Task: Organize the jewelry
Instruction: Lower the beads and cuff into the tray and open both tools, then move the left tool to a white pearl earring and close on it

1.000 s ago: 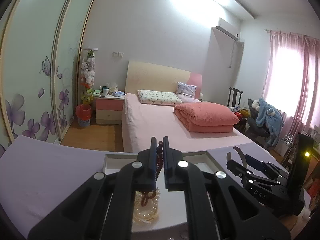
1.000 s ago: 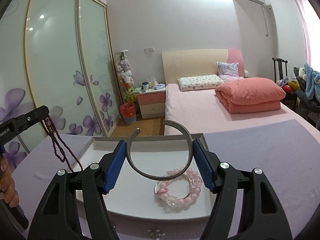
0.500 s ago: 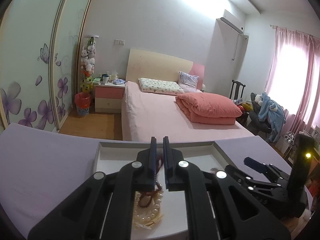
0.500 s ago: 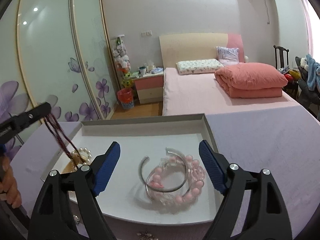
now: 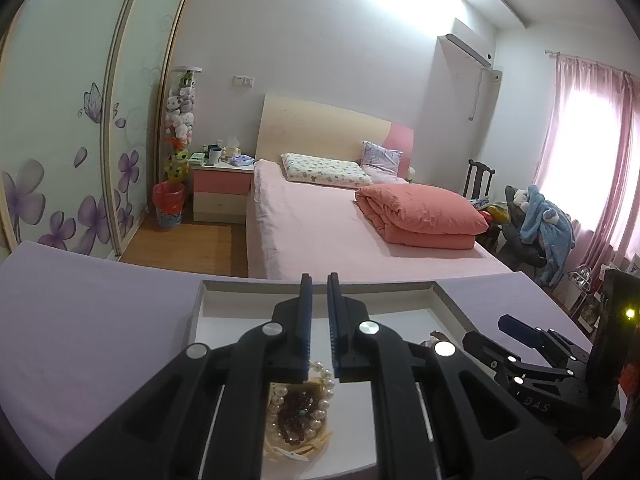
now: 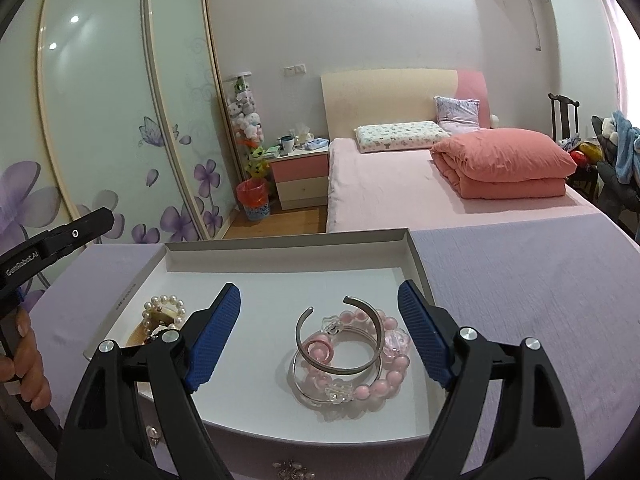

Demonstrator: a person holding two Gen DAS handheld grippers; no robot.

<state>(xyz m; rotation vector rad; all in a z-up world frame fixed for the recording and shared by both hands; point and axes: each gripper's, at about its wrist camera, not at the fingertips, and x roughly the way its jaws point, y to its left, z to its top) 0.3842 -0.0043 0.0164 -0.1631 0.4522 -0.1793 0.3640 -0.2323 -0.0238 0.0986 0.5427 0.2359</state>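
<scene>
A white tray (image 6: 416, 256) lies on the purple cloth. In its right half a silver open bangle (image 6: 336, 372) rests on a pink bead bracelet (image 6: 394, 378). My right gripper (image 6: 319, 286) hovers open just above them, with nothing between its blue pads. In the tray's left half a dark red bead strand (image 5: 296, 416) lies heaped inside a pearl bracelet (image 5: 320, 400). My left gripper (image 5: 319, 280) hangs over that heap, its jaws almost together and empty. From the right wrist view the pearl bracelet (image 6: 164, 310) shows, partly behind a finger.
The purple-covered table (image 6: 540, 300) runs wide on both sides of the tray. Small sparkly ornaments (image 6: 292, 470) lie at its front edge. A hand (image 6: 24, 360) holds the left gripper's handle. A pink bed (image 5: 320, 232) and flowered wardrobe doors (image 6: 100, 120) stand beyond.
The dark red strand left my left gripper and now lies on the pearls. My right gripper let go of the silver bangle, which now rests on the pink bracelet, and its jaws widened.
</scene>
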